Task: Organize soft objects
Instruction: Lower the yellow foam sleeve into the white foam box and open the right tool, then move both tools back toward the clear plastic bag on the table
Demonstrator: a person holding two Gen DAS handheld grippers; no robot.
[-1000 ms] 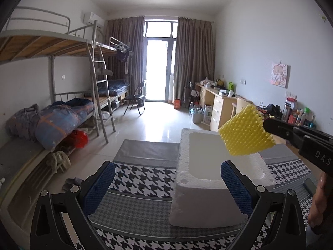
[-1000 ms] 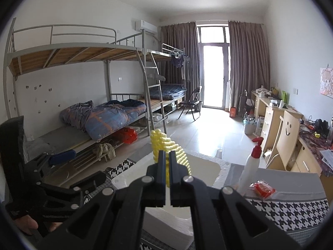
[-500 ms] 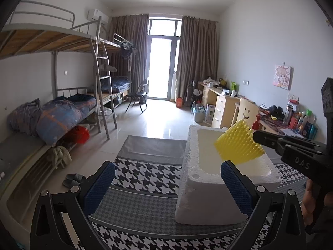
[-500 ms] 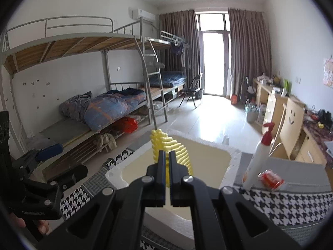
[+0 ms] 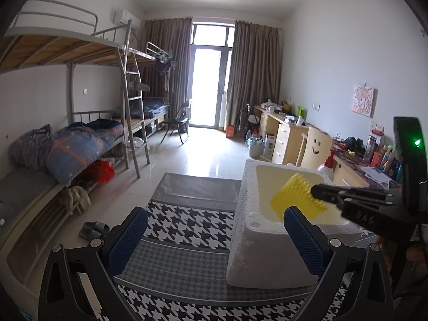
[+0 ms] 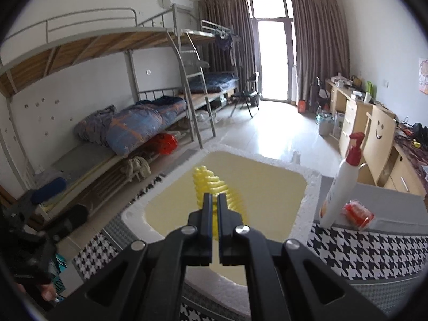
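My right gripper (image 6: 213,200) is shut on a yellow bumpy foam sponge (image 6: 214,187) and holds it inside the mouth of a white styrofoam box (image 6: 305,176). In the left wrist view the sponge (image 5: 294,198) hangs over the box (image 5: 251,230), with the right gripper (image 5: 315,191) reaching in from the right. My left gripper (image 5: 214,230) is open and empty, with blue pads, in front of the box over the houndstooth tablecloth (image 5: 184,227).
A white spray bottle with a red top (image 6: 342,184) and a red packet (image 6: 358,214) stand on the table right of the box. Bunk beds (image 5: 67,144) line the left wall. Desks (image 5: 283,133) line the right wall.
My right gripper has lowered the yellow sponge down into the styrofoam box. The left gripper has stayed open, and its view has shifted slightly.
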